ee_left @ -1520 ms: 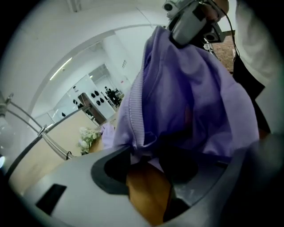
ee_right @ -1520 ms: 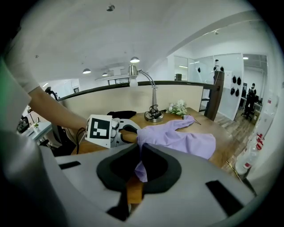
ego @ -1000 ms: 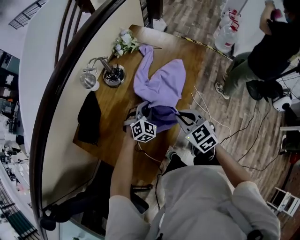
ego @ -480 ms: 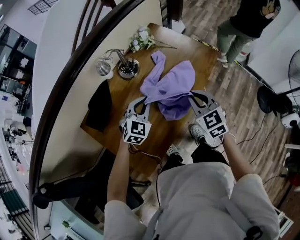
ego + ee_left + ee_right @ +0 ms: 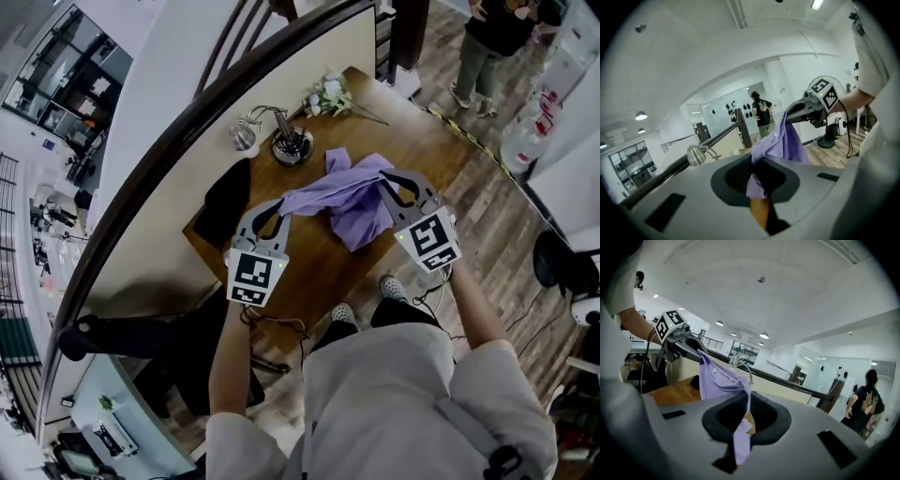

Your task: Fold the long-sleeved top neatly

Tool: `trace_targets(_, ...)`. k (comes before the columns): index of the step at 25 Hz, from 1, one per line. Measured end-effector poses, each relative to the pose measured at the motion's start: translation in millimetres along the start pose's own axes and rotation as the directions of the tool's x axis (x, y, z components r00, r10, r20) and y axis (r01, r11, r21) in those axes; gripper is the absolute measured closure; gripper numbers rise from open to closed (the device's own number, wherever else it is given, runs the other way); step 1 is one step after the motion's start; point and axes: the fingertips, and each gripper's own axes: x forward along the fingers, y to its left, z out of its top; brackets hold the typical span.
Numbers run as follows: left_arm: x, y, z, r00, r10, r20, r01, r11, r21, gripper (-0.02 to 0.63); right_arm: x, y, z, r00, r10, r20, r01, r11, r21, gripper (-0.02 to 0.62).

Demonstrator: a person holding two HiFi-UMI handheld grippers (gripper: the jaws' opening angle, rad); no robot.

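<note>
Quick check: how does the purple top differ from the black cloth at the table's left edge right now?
The purple top is lifted, pinched and stretched between the left claw and right claw; the black cloth lies untouched on the table. The purple top is pale and spreads wider; the black cloth is dark and narrower. Both are soft fabric.

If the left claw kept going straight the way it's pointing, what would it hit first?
The purple top clamped in the left claw; beyond that, probably the dark handrail, depth unclear.
</note>
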Motion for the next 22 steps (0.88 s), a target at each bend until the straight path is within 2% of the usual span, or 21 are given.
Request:
trace_targets(5,-23,21,45,0.991,0.137,-0.002,-0.137,0.99,0.025,0.566,1,-27,44,0.992,0.063,0.111,-0.053,0.995,-0.087,0.566)
trace_targets(9,-40,29,72,0.97,0.241,-0.018,-0.239,0.969,0.061,0.566,-1,-39,73,0.976,0.115,0.186,-0.086,0.983,-0.16,0.568)
trace_targets(12,-56,35,95,0.956,0.293,-0.026,-0.291,0.955,0.055,0.566,-6,-47,97,0.96,0.146,0.24,-0.095,0.973,-0.211,0.569)
trace_targets(17,-75,36,120,0.91,0.412,-0.046,-0.405,0.907,0.115,0.566,-10,-54,122,0.928,0.212,0.307,-0.135,0.958,-0.255,0.571)
trace_targets(22,-92,28,146,0.859,0.511,-0.044,-0.501,0.854,0.143,0.566,-23,-62,142,0.894,0.272,0.356,-0.164,0.938,-0.304,0.571)
